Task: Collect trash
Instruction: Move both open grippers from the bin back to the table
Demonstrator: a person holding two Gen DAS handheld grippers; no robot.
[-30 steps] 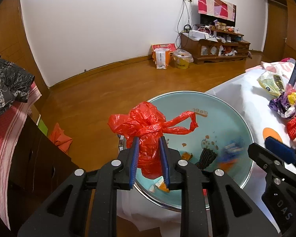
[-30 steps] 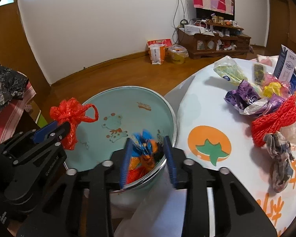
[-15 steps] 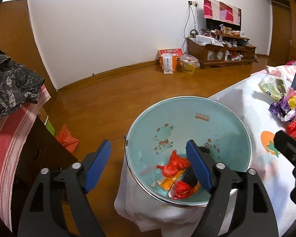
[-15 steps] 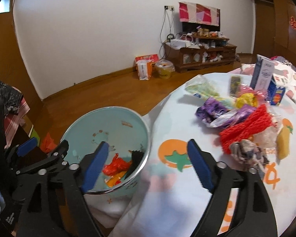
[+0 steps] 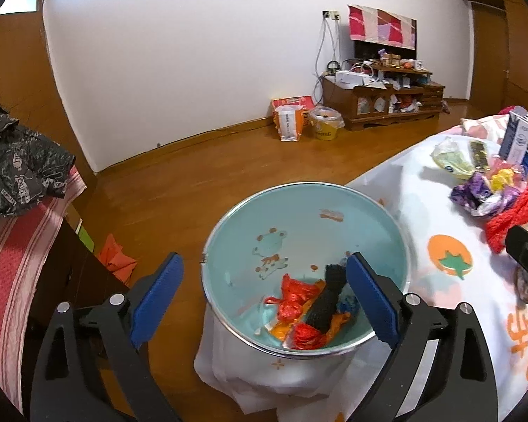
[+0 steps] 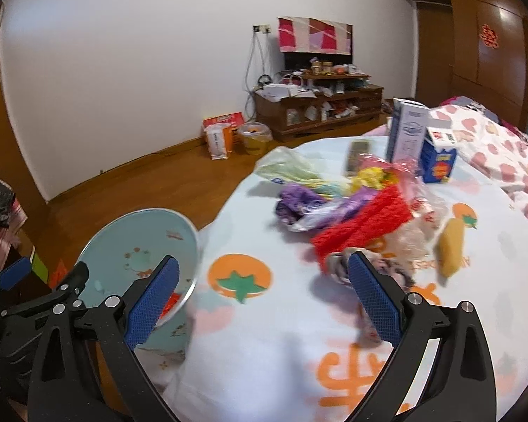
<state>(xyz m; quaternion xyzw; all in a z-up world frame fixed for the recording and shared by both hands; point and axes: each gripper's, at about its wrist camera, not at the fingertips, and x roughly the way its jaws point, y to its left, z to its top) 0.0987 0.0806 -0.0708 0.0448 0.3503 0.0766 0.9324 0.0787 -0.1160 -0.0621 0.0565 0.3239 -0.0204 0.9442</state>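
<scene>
Above the basin [image 5: 387, 211], left gripper [image 5: 264, 299] wide, empty.

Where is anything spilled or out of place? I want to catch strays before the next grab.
An orange scrap lies on the floor left of the bin, outside it. The trash pile sits on the table, loose but not spilling over the edge. Nothing else stands out.

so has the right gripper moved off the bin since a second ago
Yes. The right gripper has swung right, off the teal bin, and now points over the tablecloth toward the trash pile, jaws wide open.
</scene>
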